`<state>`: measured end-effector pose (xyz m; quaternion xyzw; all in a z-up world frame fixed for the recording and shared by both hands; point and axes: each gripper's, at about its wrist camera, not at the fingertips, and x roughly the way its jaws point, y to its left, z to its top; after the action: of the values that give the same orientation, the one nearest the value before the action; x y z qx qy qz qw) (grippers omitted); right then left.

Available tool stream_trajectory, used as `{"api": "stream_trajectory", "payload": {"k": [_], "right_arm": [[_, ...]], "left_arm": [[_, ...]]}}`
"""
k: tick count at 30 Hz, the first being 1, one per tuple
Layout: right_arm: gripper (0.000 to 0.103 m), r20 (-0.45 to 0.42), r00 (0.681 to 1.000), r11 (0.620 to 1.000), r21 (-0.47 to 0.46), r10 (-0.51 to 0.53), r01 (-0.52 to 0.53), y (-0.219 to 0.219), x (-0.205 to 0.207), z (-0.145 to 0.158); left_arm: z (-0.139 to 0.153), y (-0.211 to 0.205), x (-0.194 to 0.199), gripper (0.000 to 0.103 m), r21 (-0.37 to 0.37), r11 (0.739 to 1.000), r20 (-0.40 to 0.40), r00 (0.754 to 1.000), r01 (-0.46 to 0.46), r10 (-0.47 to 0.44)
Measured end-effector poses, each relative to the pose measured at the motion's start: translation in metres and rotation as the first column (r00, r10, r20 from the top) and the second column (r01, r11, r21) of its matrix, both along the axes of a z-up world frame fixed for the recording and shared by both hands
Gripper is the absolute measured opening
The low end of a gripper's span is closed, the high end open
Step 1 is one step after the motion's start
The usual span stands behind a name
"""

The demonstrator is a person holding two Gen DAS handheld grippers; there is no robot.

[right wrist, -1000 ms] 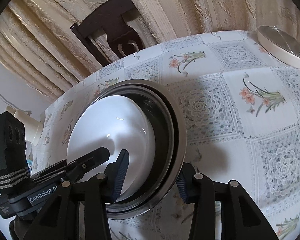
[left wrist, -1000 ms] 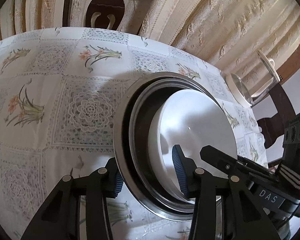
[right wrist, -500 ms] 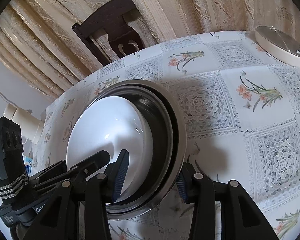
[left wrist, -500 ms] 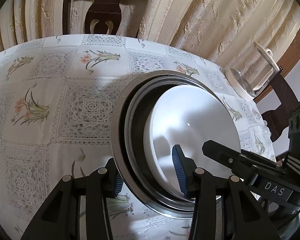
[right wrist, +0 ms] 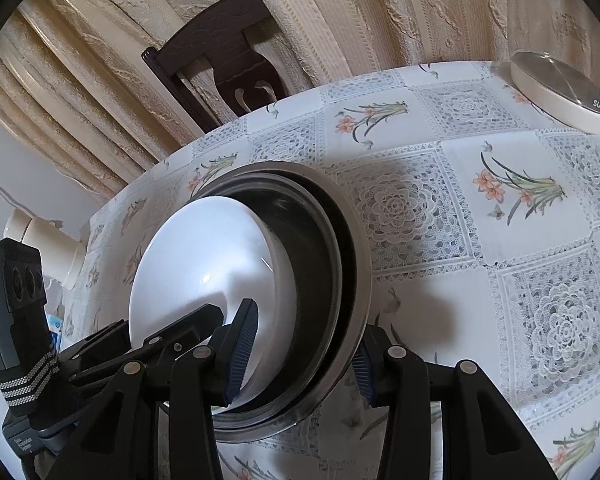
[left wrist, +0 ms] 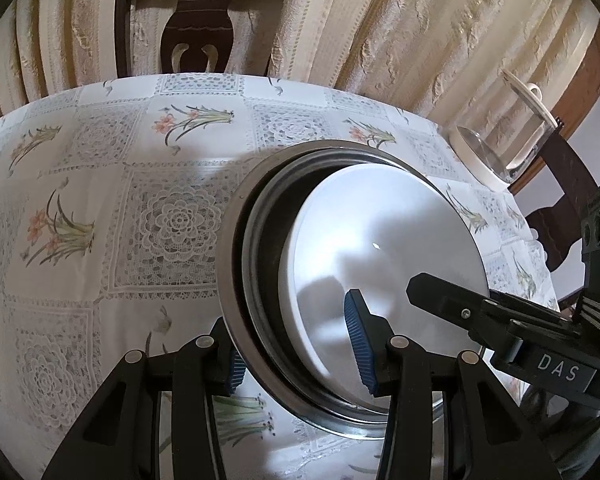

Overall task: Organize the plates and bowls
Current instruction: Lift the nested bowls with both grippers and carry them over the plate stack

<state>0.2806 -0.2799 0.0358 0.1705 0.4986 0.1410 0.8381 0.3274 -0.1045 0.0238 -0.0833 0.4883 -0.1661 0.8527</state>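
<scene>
A stack of nested steel bowls [left wrist: 236,280] with a white plate or bowl [left wrist: 380,240] inside is held above the tablecloth. My left gripper [left wrist: 296,348] clamps the stack's rim, one finger outside and one inside. My right gripper [right wrist: 300,344] clamps the opposite rim of the stack [right wrist: 356,264]; the white dish [right wrist: 204,260] shows inside. Each gripper appears in the other's view, the right one [left wrist: 500,320] and the left one [right wrist: 120,344].
A floral lace tablecloth [left wrist: 100,200] covers the table. A glass kettle on a white base [left wrist: 500,148] stands at the far right [right wrist: 560,92]. A dark wooden chair [left wrist: 196,20] and beige curtains are behind the table. A white object [right wrist: 40,240] stands at the left.
The view has shifted a little: more of the chair and curtain shows, so both grippers and the stack have risen or tilted slightly. The grips are unchanged.
</scene>
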Motion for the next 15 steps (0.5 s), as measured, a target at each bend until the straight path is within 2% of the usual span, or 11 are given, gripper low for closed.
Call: {"api": "stream_trajectory", "payload": {"k": [8,15], "right_arm": [[0.046,-0.023,1.0,1.0,0.019,-0.004,0.005,-0.004,-0.003,0.004],[0.046,-0.018,1.0,0.999,0.03,-0.012,0.013,-0.009,-0.013,0.018]], "left_arm": [[0.011,0.002,-0.001,0.045,0.0,1.0,-0.023,1.0,-0.002,0.002],[0.026,-0.003,-0.011,0.045,0.017,1.0,-0.011,1.0,0.007,-0.007]]}}
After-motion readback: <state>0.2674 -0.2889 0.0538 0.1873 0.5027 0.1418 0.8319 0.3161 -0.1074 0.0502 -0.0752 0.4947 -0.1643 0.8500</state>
